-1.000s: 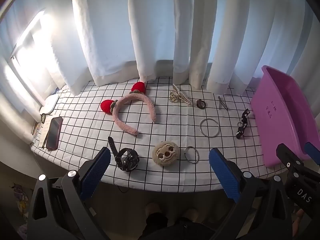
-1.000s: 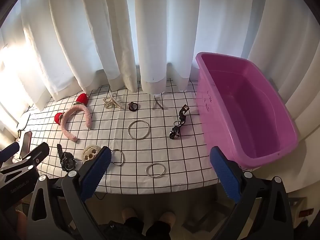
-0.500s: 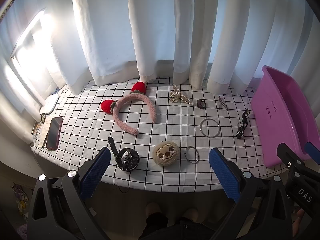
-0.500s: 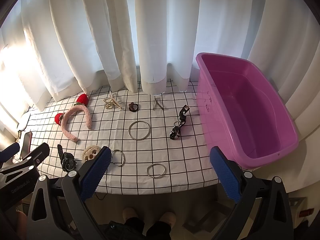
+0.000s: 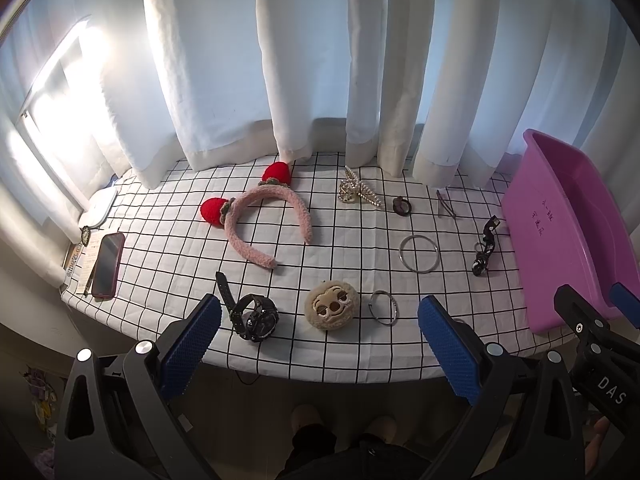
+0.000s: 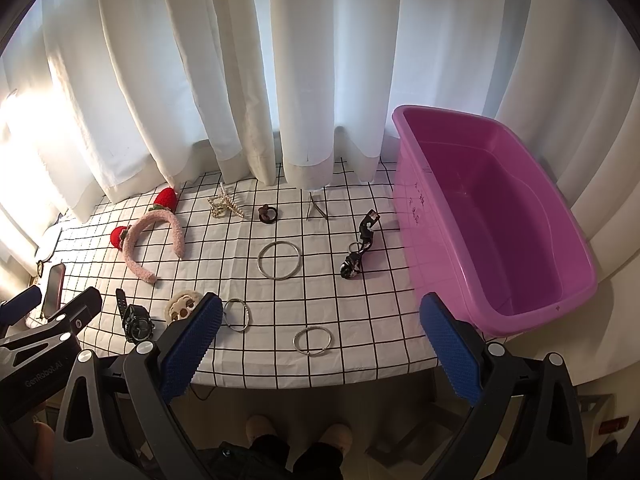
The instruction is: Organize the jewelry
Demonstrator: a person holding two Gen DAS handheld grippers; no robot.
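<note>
Jewelry lies spread over a checked tablecloth [image 5: 168,248]. A pink headband [image 5: 264,224] with red strawberries sits at the back left; a black watch [image 5: 252,314] and a round plush clip [image 5: 331,306] lie near the front edge. Also on the cloth are a pearl claw clip [image 5: 356,192], a large bangle [image 6: 279,260], two smaller bangles [image 6: 313,341] [image 6: 237,315] and a black beaded piece [image 6: 359,252]. The empty pink tub [image 6: 500,216] stands at the right. My left gripper [image 5: 320,344] and right gripper [image 6: 320,344] both hang open before the table's front edge, holding nothing.
A phone [image 5: 108,266] and papers lie at the table's left end. White curtains [image 6: 304,72] hang behind the table. A dark hair tie [image 6: 267,213] and a thin metal clip [image 6: 316,208] rest near the curtain. The person's feet [image 6: 298,436] show below.
Both grippers have drifted very slightly; every item on the table stays where it was.
</note>
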